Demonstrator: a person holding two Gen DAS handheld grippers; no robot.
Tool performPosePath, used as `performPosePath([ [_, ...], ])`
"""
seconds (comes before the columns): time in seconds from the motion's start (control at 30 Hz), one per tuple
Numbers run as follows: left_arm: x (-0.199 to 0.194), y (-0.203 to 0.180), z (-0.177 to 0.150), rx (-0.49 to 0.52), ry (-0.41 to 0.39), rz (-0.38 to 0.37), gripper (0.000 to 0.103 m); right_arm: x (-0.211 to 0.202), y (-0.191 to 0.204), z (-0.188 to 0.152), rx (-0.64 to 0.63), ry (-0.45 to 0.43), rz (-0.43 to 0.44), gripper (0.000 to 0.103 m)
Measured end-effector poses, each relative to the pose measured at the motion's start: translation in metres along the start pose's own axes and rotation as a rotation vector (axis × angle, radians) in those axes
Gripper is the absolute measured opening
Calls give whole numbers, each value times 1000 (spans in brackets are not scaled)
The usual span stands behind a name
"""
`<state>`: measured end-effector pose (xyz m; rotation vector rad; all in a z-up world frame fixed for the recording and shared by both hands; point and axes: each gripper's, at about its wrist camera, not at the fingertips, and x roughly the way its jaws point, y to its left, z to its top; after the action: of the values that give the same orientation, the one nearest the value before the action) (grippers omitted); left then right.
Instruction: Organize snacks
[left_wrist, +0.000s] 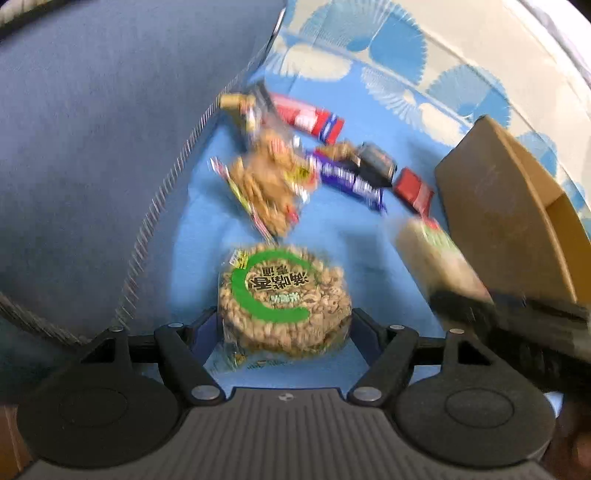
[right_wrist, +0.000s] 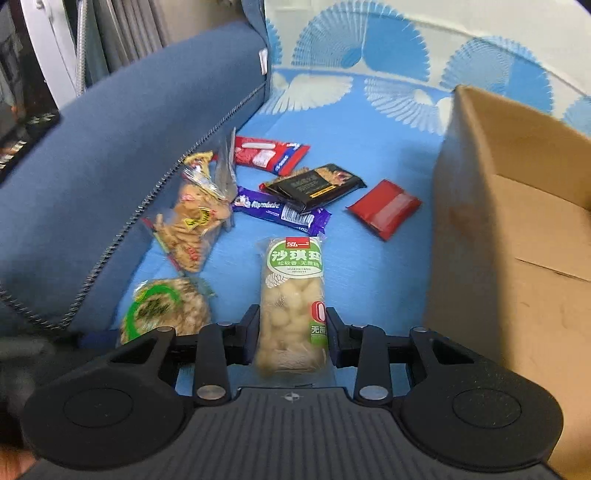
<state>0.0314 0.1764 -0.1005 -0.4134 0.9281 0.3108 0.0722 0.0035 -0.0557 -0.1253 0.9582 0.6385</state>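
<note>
Snacks mostly still loose on blue patterned sheet (left_wrist: 207, 236), none visibly boxed yet

Left wrist view: left gripper (left_wrist: 284, 325) closed onto round green-ring snack pack (left_wrist: 284, 299) at lower centre, fingers pressing both sides of the pack, apparently in hand. Blurred frame. Above it, clear bag of brown crackers (left_wrist: 269, 184) at centre, red-blue wrapper (left_wrist: 308, 116) at upper centre, purple bar (left_wrist: 351, 182) and black pack (left_wrist: 376, 162) right of centre, red pouch (left_wrist: 413, 190) further right. Long pale pack with green label (left_wrist: 432, 254) at right, held by the other gripper, just beside cardboard box (left_wrist: 498, 192) at right edge. Box interior barely visible here, contents cannot tell. Blue cushion (left_wrist: 92, 147) fills left half.

Right wrist view: right gripper (right_wrist: 291, 332) clamped on long pale pack with green label (right_wrist: 291, 295) at lower centre, fingers snug on both sides. Cardboard box (right_wrist: 517, 221) open at right; visible part of interior shows no snacks. Round green-ring snack pack (right_wrist: 162, 310) at lower left. Still on sheet: clear bag of brown crackers (right_wrist: 195, 221) left of centre, red-blue wrapper (right_wrist: 269, 155), purple bar (right_wrist: 280, 214), black pack (right_wrist: 314, 184), red pouch (right_wrist: 384, 206) at centre right.

Judged status: early stage. Two packs gripped, likely headed for box; five more left to pick up
</note>
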Motion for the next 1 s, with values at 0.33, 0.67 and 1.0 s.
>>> performPosePath([
  [0.33, 2, 17, -3, 58, 103, -198, 79, -9, 12, -68, 52, 24, 13, 38],
  [0.67, 15, 17, 0, 34, 162, -127, 87, 2, 0, -69, 56, 41, 45, 53],
  [1.0, 20, 0, -4, 116, 136, -66, 92, 2, 5, -70, 3, 36, 65, 54],
])
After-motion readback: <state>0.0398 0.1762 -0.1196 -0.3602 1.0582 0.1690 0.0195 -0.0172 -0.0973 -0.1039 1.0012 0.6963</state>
